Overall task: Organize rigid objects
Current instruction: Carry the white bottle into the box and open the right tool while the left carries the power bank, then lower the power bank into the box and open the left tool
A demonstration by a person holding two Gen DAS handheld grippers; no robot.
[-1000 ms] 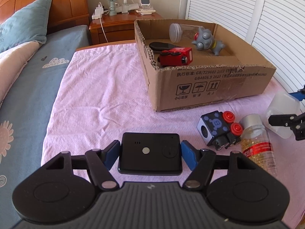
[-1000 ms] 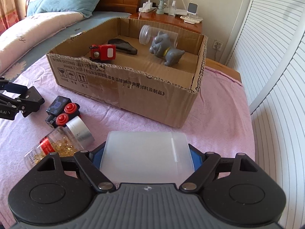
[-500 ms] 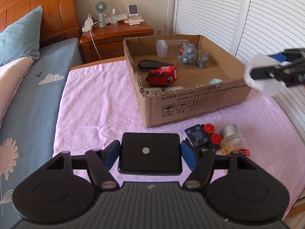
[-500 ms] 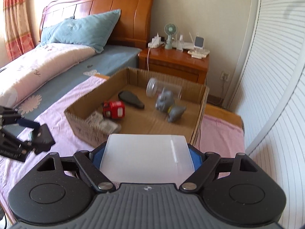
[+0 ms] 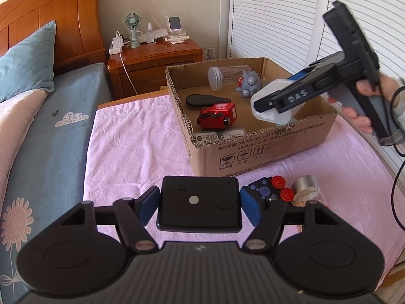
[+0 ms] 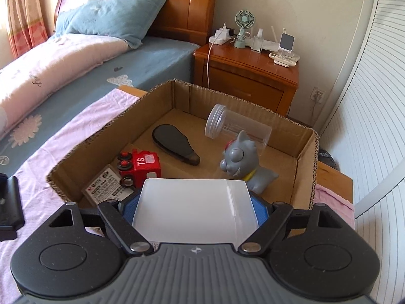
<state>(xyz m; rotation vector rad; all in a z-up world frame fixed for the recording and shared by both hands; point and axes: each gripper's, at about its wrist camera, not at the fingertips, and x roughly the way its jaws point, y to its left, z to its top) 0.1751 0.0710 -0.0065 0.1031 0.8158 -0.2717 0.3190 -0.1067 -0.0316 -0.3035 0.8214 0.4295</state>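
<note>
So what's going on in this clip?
A person is sorting loose items into a cardboard box on the bed. The right tool is clamped on a white plastic container and holds it over the box's near edge. The left tool grips a flat black device above the pink cloth. Already in the box: a red toy, a grey cat figure and a clear jar.

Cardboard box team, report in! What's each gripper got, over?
Left gripper shut on black device. Right gripper shut on white container, above cardboard box. Red toy truck, grey cat figure already inside. Path clear.
</note>
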